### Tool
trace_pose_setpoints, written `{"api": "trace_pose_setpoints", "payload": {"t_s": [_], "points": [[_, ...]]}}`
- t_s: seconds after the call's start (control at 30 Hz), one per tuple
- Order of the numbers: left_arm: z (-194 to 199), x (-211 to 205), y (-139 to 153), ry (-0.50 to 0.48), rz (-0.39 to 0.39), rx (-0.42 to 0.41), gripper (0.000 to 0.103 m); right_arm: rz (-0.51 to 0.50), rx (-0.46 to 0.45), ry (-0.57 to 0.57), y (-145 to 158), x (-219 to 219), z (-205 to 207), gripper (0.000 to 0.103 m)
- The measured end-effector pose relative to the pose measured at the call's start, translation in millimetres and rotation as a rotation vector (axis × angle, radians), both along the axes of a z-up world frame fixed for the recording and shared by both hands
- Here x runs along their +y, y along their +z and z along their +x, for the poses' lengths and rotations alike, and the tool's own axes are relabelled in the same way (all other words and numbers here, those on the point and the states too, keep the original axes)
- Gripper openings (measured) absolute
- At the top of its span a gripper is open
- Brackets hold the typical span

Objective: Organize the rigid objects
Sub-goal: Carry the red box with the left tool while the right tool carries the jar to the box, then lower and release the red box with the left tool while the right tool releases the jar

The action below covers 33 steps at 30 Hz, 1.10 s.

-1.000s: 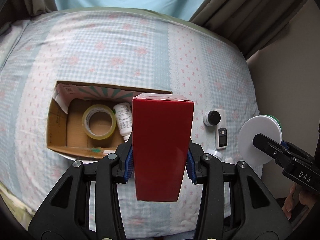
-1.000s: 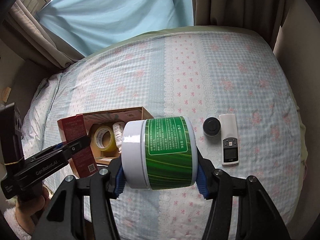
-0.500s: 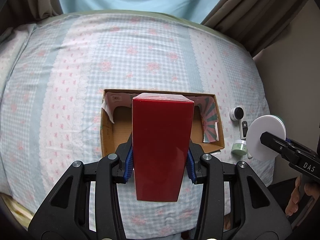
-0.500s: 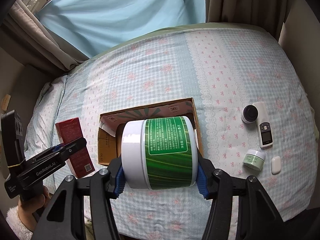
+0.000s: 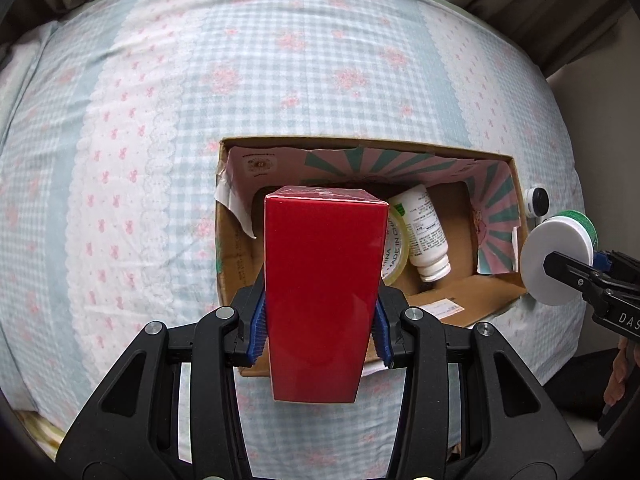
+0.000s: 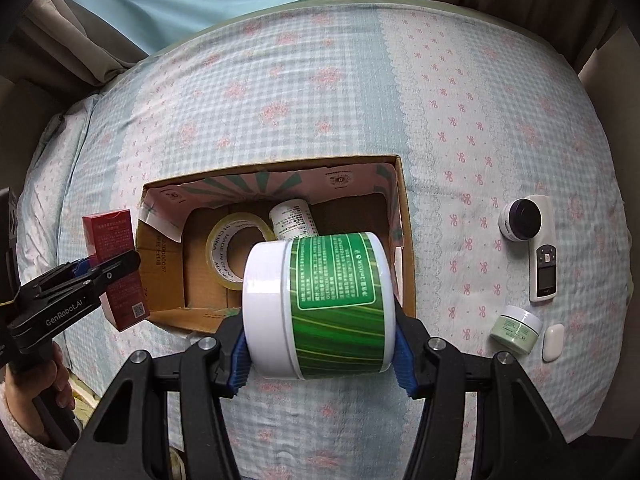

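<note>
Two pairs of tongs, both loaded, above the near edge of a bed.

Item 1: left tongs, pinching a red carton by its two long sides, upright, blue pads flat on the glossy faces; held over the near left part of the cardboard box, apparently ready to be lowered in.

Item 2: right tongs, pinching a green-labelled jar laid on its side, one pad on the white lid and the other on the base; an end-to-end grip that likely keeps the round body from rolling. It hangs over the box's near right corner.

Item 3: cardboard box, open, flaps folded inward, resting on the checked bedspread. Contents: tape roll lying flat, white bottle lying beside it; bare floor remains at the right.

Item 4: loose on the bedspread, right of the box: small pale-green jar, white pebble-shaped case, white handheld device with a black-topped pot against it. Not yet boxed.
</note>
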State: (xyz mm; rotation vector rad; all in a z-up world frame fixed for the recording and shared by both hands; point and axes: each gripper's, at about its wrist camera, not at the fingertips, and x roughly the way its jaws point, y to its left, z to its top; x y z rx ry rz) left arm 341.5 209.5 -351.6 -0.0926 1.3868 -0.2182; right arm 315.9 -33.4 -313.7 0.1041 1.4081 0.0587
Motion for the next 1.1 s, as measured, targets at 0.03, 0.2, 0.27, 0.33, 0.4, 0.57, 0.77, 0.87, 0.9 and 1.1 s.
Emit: {"api": "trace_pose_setpoints", "payload": {"t_s": [0.03,0.2,0.27,0.33,0.4,0.57,0.77,0.87,0.9,1.1], "points": [[3.8,-1.0,-9.2,0.005,0.0,0.016,0.038,-0.021,0.003,0.009,-6.7,-0.8,5.6,0.053],[18.2,-13.3,-39.8,-0.013,0.022,0.057,0.038,-0.067,0.022,0.035,-36.2,0.3,34.0,0.053],[23.6,-17.7,-48.2,-0.025,0.052,0.064,0.038,-0.076,0.026,0.04,-47.1,3.1,43.8,0.053],[27.9,-17.3,-56.3,-0.009,0.078,0.078,0.038,-0.086,0.026,0.039,-57.5,4.7,52.0,0.053],[31.2,-13.4,-64.1,0.018,0.073,0.096,0.038,-0.087,0.033,0.027,-67.1,4.4,58.2,0.053],[33.0,-18.1,-79.8,0.0,0.113,0.114,0.038,-0.093,0.06,0.03,-86.6,8.0,68.8,0.053],[36.1,-28.3,-79.7,0.005,0.162,0.103,0.039,-0.12,0.065,0.001,-98.3,6.3,73.6,0.053],[33.3,-37.1,-73.3,-0.032,0.193,0.082,0.043,-0.134,0.058,-0.029,-99.4,2.1,72.7,0.054],[32.3,-37.2,-70.1,-0.035,0.176,0.074,0.049,-0.118,0.062,-0.039,-99.3,0.8,72.4,0.056],[27.2,-30.9,-56.4,-0.035,0.134,0.049,0.103,-0.106,-0.006,0.036,-83.7,20.5,70.0,0.103]]}}
